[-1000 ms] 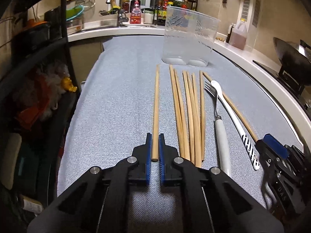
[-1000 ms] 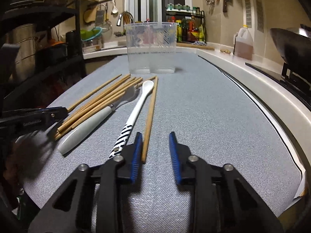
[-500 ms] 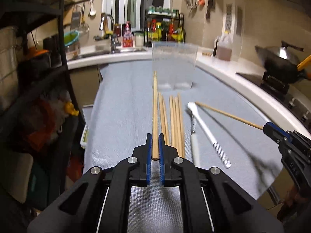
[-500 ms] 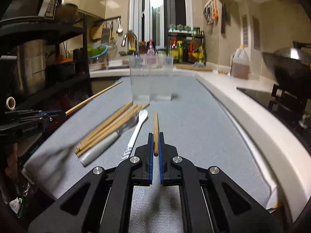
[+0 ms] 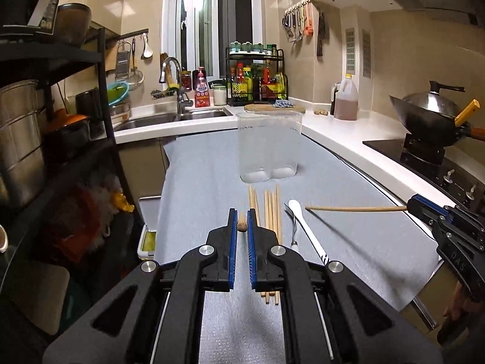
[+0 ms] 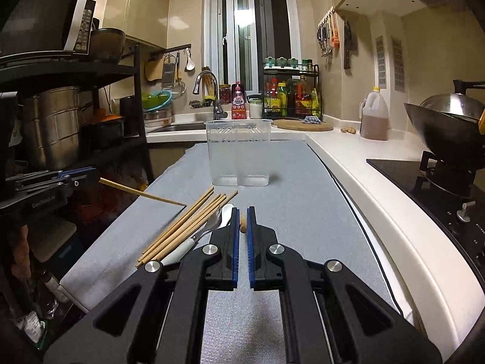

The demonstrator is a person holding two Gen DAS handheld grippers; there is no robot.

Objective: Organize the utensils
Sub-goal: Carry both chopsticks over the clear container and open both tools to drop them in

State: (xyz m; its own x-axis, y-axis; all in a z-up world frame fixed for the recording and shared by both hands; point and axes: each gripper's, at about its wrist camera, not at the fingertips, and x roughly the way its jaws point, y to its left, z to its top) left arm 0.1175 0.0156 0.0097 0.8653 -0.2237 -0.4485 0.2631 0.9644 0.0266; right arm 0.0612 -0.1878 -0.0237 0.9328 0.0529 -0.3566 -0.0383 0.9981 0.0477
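Note:
My left gripper (image 5: pixel 241 212) is shut on a wooden chopstick (image 5: pixel 242 223), held above the grey mat and seen end-on. My right gripper (image 6: pixel 242 210) is shut on another chopstick (image 6: pixel 242 223), also raised; in the left wrist view that chopstick (image 5: pixel 354 209) sticks out leftward from the right gripper (image 5: pixel 416 204). Several chopsticks (image 5: pixel 270 209) lie in a bundle on the mat, with a fork (image 5: pixel 293 236) and a white spoon (image 5: pixel 303 224) beside them. A clear plastic holder (image 5: pixel 269 147) stands upright farther back on the mat.
The grey mat (image 6: pixel 303 200) covers a narrow counter. A black shelf rack (image 5: pixel 60 139) with pots stands on the left. A sink (image 5: pixel 169 118) and spice rack (image 5: pixel 254 79) are behind. A wok on a stove (image 5: pixel 430 121) sits at the right.
Both grippers rose from the mat, each lifting one chopstick. The right gripper closed on its chopstick during this time. The remaining utensils kept their places.

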